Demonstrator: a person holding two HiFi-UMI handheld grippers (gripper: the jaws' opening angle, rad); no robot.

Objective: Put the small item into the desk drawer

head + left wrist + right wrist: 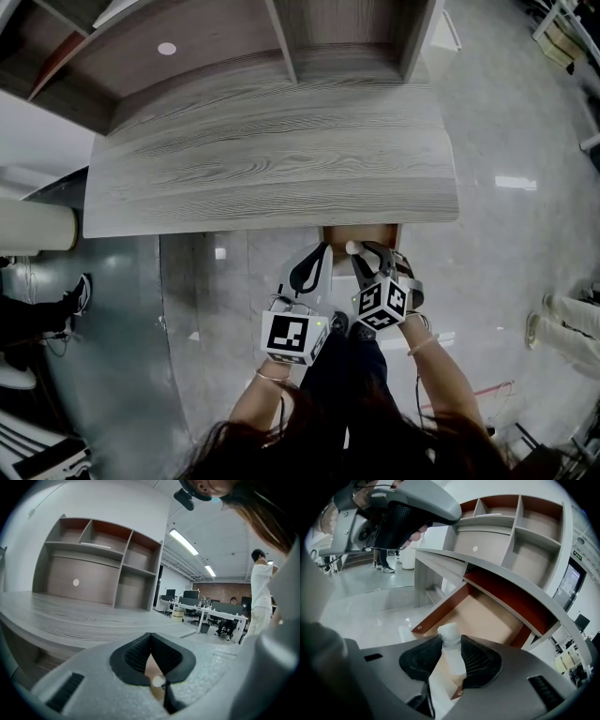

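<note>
Jaws of left gripper (322,251): pressed together at the tips, nothing between them; in the left gripper view (150,637) they point almost level along the desk (70,620) edge.

Left gripper sits just beside the right gripper, both below the desk's (272,159) front edge, over polished floor (197,281).

Jaws of right gripper (364,251): clenched on the small white item (352,247), tilted downward. In the right gripper view (451,641) the pads press both sides of the item (450,633), its top standing above them.

Drawer (375,234): pulled out from under the desk edge. Item hangs at its front rim. Tan bottom (487,613) lies open beyond the item, bounded by red-brown side walls (440,612).

Right of the desk: wide open floor (506,141).
</note>
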